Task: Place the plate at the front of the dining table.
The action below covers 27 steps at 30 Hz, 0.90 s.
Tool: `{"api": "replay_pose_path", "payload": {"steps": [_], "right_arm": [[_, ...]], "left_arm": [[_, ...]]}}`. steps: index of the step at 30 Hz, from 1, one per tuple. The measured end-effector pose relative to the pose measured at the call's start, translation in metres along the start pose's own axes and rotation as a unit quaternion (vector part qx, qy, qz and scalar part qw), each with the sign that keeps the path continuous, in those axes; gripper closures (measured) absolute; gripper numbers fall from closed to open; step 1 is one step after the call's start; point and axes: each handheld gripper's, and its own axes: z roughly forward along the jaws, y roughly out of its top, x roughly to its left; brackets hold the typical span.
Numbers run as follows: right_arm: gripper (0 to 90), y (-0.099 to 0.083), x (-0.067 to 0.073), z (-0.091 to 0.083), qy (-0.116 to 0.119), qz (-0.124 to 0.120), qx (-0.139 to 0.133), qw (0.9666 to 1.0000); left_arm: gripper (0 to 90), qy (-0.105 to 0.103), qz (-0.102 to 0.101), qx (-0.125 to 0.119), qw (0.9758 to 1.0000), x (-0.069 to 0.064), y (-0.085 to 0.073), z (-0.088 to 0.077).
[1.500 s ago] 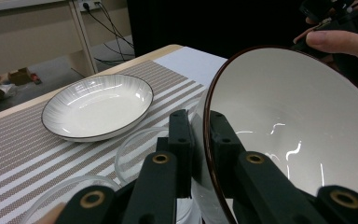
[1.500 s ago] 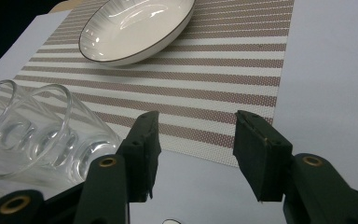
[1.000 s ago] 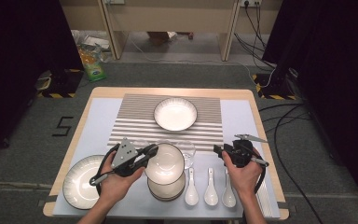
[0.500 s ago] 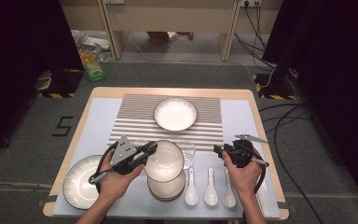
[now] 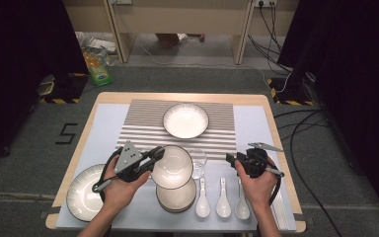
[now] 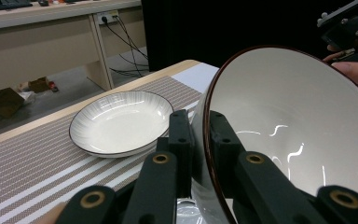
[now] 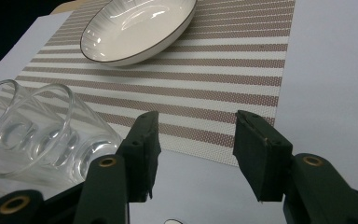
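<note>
While our left gripper [image 6: 196, 140] clamps the rim of a white bowl [image 6: 289, 135] tilted above the stack [image 5: 176, 197], we keep it lifted. Our right gripper [image 7: 193, 149] sits with jaws apart, holding nothing, beside the glass [image 7: 37, 135].

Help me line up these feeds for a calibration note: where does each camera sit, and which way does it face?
High view: above the person's side, looking forward and down on the table; forearms, both hands, left gripper and right gripper show.
Left gripper view: rides the left gripper, looking along its jaws, shut on the bowl rim; the other hand shows.
Right gripper view: rides the right gripper, looking between its open jaws across the mat; a glass stands at its left.
Shared: both gripper views show the plate on the mat.
</note>
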Motion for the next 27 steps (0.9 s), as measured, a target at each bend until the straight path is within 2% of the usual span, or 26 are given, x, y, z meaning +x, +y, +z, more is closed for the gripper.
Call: {"api": "replay_pose_path", "payload": {"steps": [27], "right_arm": [[50.7, -0.0009, -0.0017, 0.0008, -0.001, -0.002, -0.003, 1.0000]], "left_arm": [[81.4, 0.010, -0.005, -0.005, 0.9999, 0.0101, 0.0075, 0.0065]]}}
